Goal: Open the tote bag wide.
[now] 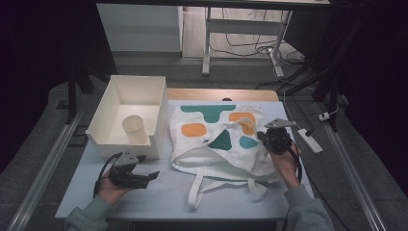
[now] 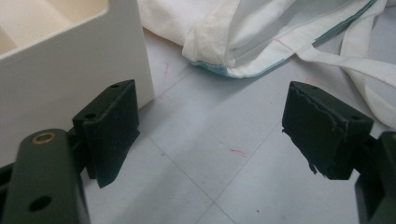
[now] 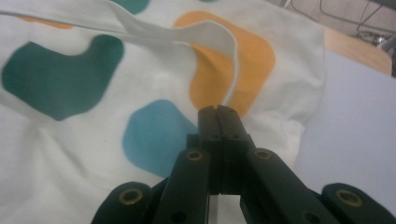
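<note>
Bag (image 1: 216, 139) lies flat mid-counter (image 1: 163, 192), soft white cloth, rounded teal, orange, blue blotches, straps trailing toward near edge. High view adds rigid white bin (image 1: 126, 115) at left, pale cup (image 1: 133, 129) upright inside. Right tongs (image 3: 217, 110) clenched, nothing between, over bag's right part. Left tongs (image 2: 210, 126) released, wide over bare grey counter beside bin corner

The place looks like a lab or test room set up for recording. A pale grey table (image 1: 159, 192) stands on a dark floor with metal rails (image 1: 45, 163) at nine and three o'clock. At twelve o'clock stand a white cabinet (image 1: 139, 29) and a desk frame (image 1: 240, 38) with loose cables (image 1: 250, 48) beneath. A power strip (image 1: 310, 140) lies at three o'clock.
</note>
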